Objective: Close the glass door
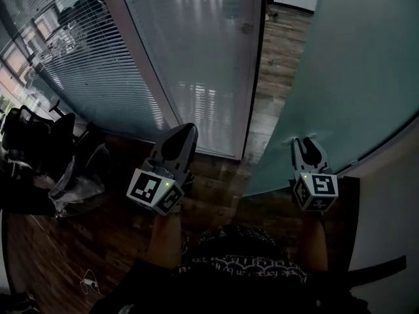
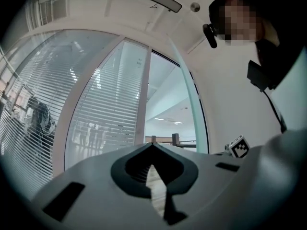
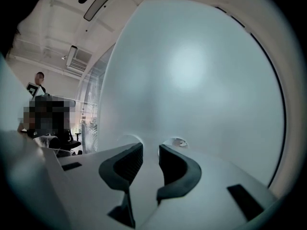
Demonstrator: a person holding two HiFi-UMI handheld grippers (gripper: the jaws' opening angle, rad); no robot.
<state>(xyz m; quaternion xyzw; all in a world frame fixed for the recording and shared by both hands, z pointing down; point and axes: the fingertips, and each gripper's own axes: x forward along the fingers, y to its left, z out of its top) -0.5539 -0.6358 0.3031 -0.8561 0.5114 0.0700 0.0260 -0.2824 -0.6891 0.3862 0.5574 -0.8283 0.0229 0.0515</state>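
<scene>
The frosted glass door (image 1: 340,77) stands swung open at the right, its lower edge running down to the wooden floor. It fills the right gripper view as a pale pane (image 3: 192,71). My right gripper (image 1: 308,141) points at its face, jaws a little apart with nothing between them (image 3: 150,148); I cannot tell whether the tips touch the glass. My left gripper (image 1: 186,129) hangs shut and empty in front of the fixed glass wall (image 1: 190,57). Its tips meet (image 2: 152,145) below the door's edge (image 2: 192,104).
The open doorway (image 1: 275,57) shows wooden floor beyond. Slatted blinds (image 1: 85,64) cover the curved glass at left. A black office chair (image 1: 33,136) and a crumpled plastic bag (image 1: 75,182) sit at the left. A white wall (image 1: 393,208) bounds the right.
</scene>
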